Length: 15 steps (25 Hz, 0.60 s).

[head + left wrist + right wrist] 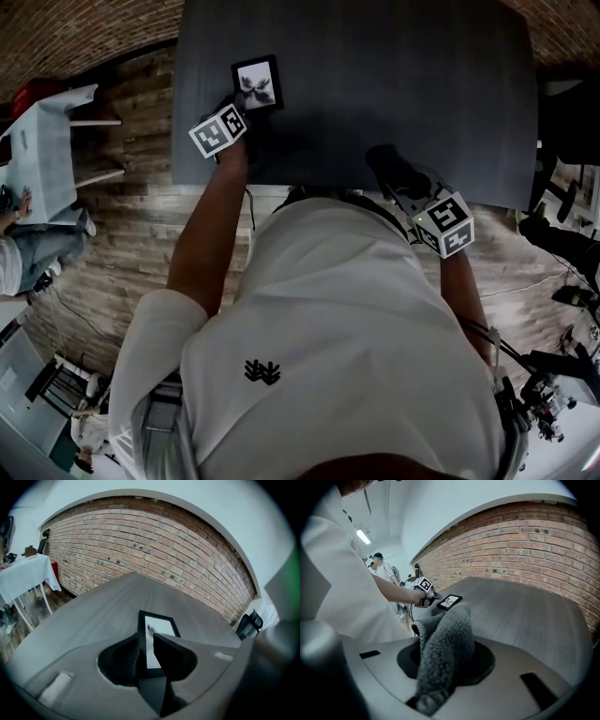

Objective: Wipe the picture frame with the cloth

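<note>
The left gripper (146, 641) has its jaws a little apart astride the near edge of the black rectangular picture frame (161, 623), which lies on the dark grey wooden table (403, 75) towards its far left. The right gripper (445, 660) is clamped on the grey fleecy cloth (445, 634) above the table's near right edge, well apart from the frame. A white-draped side table (47, 150) stands off to the left.

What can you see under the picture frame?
Only the dark table shows around the picture frame; nothing pokes out from below it. The left gripper covers its near end, so the underside there is hidden.
</note>
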{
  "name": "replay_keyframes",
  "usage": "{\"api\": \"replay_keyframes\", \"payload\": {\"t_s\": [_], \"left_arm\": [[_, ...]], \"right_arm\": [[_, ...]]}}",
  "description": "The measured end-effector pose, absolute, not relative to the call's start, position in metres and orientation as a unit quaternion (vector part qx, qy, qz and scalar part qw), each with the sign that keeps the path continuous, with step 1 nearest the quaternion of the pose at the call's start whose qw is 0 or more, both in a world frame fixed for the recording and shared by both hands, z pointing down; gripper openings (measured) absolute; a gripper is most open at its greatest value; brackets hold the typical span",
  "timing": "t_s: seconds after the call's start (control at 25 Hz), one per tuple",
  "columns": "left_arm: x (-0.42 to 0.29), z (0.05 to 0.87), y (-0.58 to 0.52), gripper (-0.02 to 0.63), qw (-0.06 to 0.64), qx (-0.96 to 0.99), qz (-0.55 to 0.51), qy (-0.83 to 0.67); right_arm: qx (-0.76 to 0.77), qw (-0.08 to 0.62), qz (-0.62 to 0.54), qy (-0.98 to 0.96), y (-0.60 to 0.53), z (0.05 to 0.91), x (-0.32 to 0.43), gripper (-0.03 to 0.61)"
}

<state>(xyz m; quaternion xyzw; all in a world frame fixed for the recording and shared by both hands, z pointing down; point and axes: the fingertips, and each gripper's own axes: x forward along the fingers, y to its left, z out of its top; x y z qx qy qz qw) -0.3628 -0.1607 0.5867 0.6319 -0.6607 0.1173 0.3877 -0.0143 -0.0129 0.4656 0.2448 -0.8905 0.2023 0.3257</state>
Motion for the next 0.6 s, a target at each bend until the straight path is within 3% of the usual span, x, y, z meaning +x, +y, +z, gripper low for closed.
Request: {"api": "replay_keyframes", "payload": {"t_s": [0.52, 0.6], "left_arm": [[-0.280, 0.506, -0.092, 0.081, 0.376, 0.648, 0.058, -0.660], [-0.252, 0.491, -0.070, 0.049, 0.378, 0.666, 0.050, -0.642]], "right_arm": [[0.143, 0.307, 0.159, -0.927, -0.052, 0.481, 0.026, 0.092], [0.112, 0.315, 0.142, -0.932, -0.047, 0.489, 0.024, 0.091]]}}
